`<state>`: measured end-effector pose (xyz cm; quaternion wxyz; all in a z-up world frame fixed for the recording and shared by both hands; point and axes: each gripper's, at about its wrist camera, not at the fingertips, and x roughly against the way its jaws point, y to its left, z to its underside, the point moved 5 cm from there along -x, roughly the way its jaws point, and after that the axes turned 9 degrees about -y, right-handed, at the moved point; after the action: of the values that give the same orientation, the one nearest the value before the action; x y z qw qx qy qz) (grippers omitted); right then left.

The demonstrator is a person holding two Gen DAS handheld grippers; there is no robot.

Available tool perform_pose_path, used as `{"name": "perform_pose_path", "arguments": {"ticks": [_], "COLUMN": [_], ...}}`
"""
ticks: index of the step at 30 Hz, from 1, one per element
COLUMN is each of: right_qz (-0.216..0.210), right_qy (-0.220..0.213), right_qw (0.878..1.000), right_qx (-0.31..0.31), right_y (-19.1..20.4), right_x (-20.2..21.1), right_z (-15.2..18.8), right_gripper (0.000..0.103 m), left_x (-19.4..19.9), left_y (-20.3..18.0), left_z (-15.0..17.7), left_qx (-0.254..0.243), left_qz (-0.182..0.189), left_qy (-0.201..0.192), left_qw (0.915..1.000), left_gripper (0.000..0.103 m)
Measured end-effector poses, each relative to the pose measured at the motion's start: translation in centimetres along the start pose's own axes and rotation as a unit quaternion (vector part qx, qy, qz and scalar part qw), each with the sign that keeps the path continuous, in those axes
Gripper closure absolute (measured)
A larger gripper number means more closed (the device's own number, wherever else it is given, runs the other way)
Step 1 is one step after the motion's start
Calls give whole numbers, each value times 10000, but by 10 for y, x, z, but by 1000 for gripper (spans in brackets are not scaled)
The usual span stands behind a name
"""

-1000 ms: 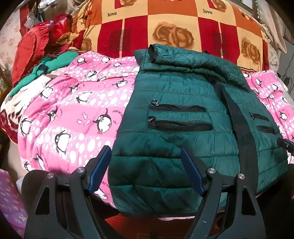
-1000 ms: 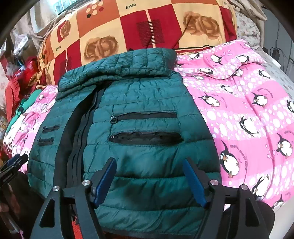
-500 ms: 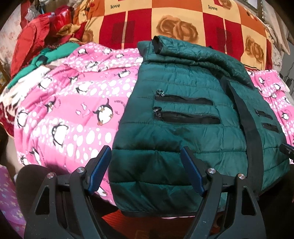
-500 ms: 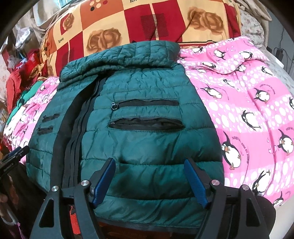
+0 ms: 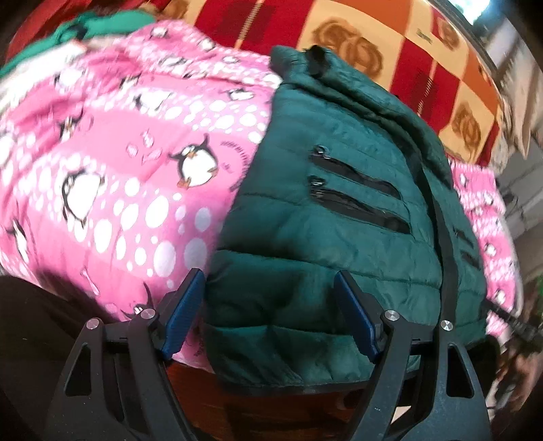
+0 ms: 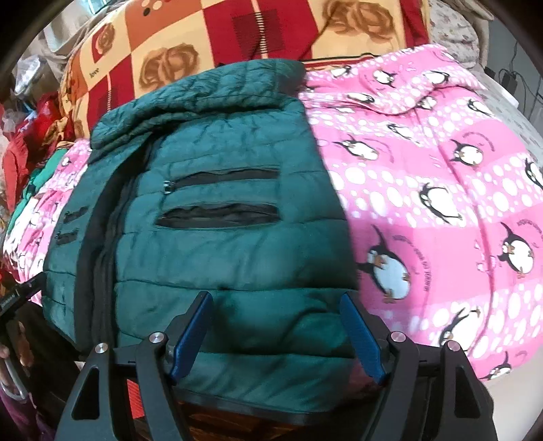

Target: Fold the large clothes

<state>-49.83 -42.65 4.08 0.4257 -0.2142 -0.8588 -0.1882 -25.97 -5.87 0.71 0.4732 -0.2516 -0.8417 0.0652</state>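
Observation:
A dark green quilted jacket (image 5: 322,237) lies flat on the bed, zipped, collar at the far end, with black zip pockets on each side. My left gripper (image 5: 268,276) is open just above the jacket's near left hem corner; one blue pad (image 5: 185,312) sits at the jacket's left edge. In the right wrist view the same jacket (image 6: 220,254) fills the middle. My right gripper (image 6: 275,298) is open over its near right hem, with the fabric showing between the pads. Neither gripper pinches cloth.
A pink penguin blanket (image 5: 118,169) (image 6: 441,203) lies under the jacket. A red and orange checked blanket (image 6: 237,30) is piled behind. Red and green clothes (image 6: 23,159) lie at the far left. The bed's front edge (image 6: 237,417) runs just below the hem.
Both grippers have come lower and closer to the jacket's near hem. The left view has rolled, so the jacket now looks tilted. The jaws stand as wide as before.

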Motion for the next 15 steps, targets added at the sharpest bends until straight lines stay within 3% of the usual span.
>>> {"name": "perform_pose_path", "arguments": {"ticks": [4,9,11,15], "right_qz": [-9,-111,-260,-660], "right_qy": [148,84,233,501], "right_qw": [9999,9993,9983,9959], "right_qx": [-59,-352,-456,-372], "right_y": [-12,-30,-32,-17], "right_x": [-5,-7,-11,-17], "right_z": [6,4,8,18], "right_gripper": [25,24,24,24], "left_x": [-9,-10,-14,-18], "left_y": [11,4,4,2], "left_z": [8,14,17,23], "left_qx": [439,181,149,84], "left_qz": [180,169,186,163], "left_qy": [269,255,339,374], "left_qw": [9985,9994,9991,9991], "left_gripper": [24,22,14,13]}}
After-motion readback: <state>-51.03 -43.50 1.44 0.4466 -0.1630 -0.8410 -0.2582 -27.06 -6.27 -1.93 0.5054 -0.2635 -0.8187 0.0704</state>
